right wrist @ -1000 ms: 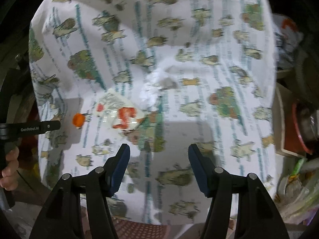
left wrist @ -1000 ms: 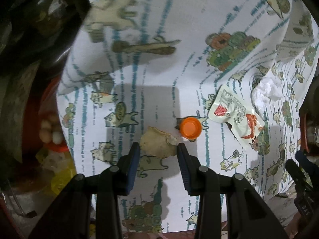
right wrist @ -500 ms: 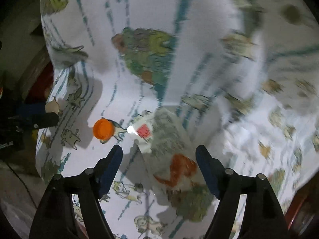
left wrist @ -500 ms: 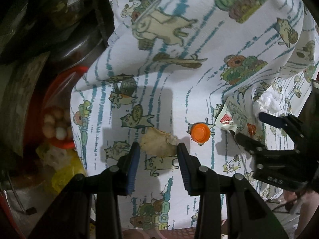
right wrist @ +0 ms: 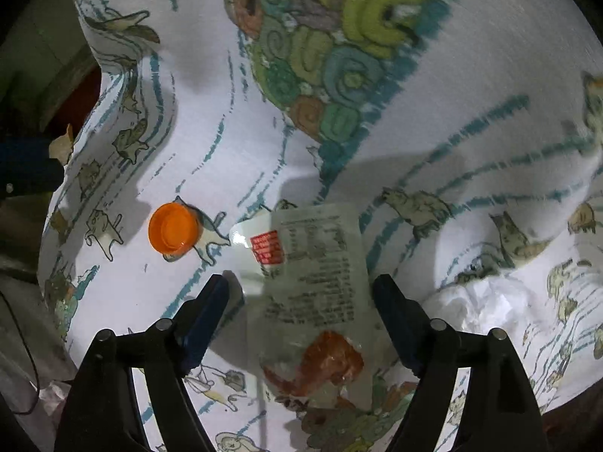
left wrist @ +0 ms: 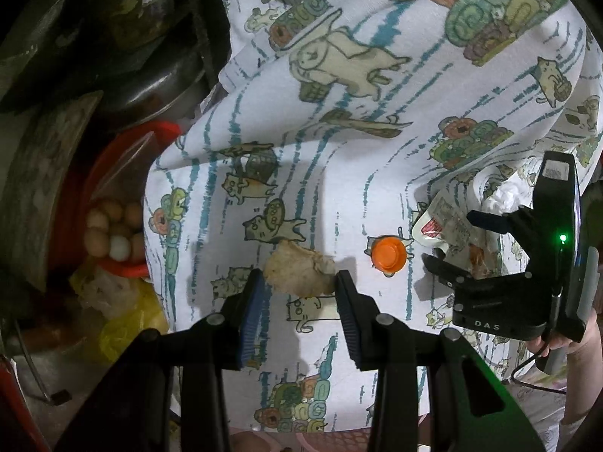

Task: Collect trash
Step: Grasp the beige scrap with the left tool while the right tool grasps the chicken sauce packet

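A crumpled tan paper scrap (left wrist: 299, 271) lies on the cat-print cloth (left wrist: 339, 158), just at the tips of my open left gripper (left wrist: 299, 290). An orange bottle cap (left wrist: 389, 255) sits to its right; it also shows in the right wrist view (right wrist: 173, 233). A clear plastic wrapper (right wrist: 312, 282) with red print lies between the open fingers of my right gripper (right wrist: 301, 293), which also shows in the left wrist view (left wrist: 452, 245). A white crumpled tissue (right wrist: 486, 309) lies to the right of the wrapper.
Left of the cloth stands a red basket with eggs (left wrist: 113, 233), a yellow plastic bag (left wrist: 124, 324) and dark metal pots (left wrist: 150, 86). The cloth (right wrist: 452, 75) is wrinkled and rises in folds at the back.
My right gripper has moved left and down over the wrapper, which now lies between its fingers. My left gripper has stayed at the tan scrap, still open.
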Available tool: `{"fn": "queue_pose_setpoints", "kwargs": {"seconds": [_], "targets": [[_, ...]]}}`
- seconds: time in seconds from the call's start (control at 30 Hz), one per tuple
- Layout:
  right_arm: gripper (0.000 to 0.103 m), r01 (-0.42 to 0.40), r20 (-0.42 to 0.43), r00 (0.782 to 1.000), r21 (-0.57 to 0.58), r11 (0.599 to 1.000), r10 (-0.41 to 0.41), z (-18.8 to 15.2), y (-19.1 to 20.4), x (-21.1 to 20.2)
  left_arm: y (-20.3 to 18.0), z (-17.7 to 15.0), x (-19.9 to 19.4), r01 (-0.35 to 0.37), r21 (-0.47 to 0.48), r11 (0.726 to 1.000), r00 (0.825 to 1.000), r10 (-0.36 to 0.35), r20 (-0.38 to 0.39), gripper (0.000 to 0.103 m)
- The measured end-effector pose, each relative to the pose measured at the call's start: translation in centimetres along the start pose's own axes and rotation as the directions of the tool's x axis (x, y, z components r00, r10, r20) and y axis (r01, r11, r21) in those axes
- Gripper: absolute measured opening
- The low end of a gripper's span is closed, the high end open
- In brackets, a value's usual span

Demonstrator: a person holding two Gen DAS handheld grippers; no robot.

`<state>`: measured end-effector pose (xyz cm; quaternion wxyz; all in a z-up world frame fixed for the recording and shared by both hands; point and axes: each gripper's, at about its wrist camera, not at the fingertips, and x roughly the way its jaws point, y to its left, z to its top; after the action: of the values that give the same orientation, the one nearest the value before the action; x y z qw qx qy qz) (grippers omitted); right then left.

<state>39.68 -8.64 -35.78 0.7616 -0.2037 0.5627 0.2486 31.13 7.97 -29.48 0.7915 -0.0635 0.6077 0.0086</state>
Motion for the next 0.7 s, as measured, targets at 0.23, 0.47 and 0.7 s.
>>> {"fn": "queue_pose_setpoints", "kwargs": {"seconds": [0.23, 0.47, 0.7], "targets": [[0.066, -0.052, 0.024, 0.998, 0.112, 0.992, 0.050, -2.9, -1.7, -1.5, -0.1, -0.1, -0.3, -0.006, 0.004, 1.000, 1.000, 0.006, 0.007, 0.036], [0.063, -0.167, 0.152, 0.980, 0.292, 0.942, 0.126, -7.1, -2.2, -5.3, -0.5, -0.7, -1.0, -0.013, 0.011, 1.000, 1.000, 0.012, 0.023, 0.036], [0.063, -0.088, 0.266, 0.964, 0.347, 0.934, -0.008, -11.3, 0.6, -10.8, -0.5, -1.9, -1.5, -0.025, 0.006, 1.000, 0.999, 0.025, 0.028, 0.036]]}}
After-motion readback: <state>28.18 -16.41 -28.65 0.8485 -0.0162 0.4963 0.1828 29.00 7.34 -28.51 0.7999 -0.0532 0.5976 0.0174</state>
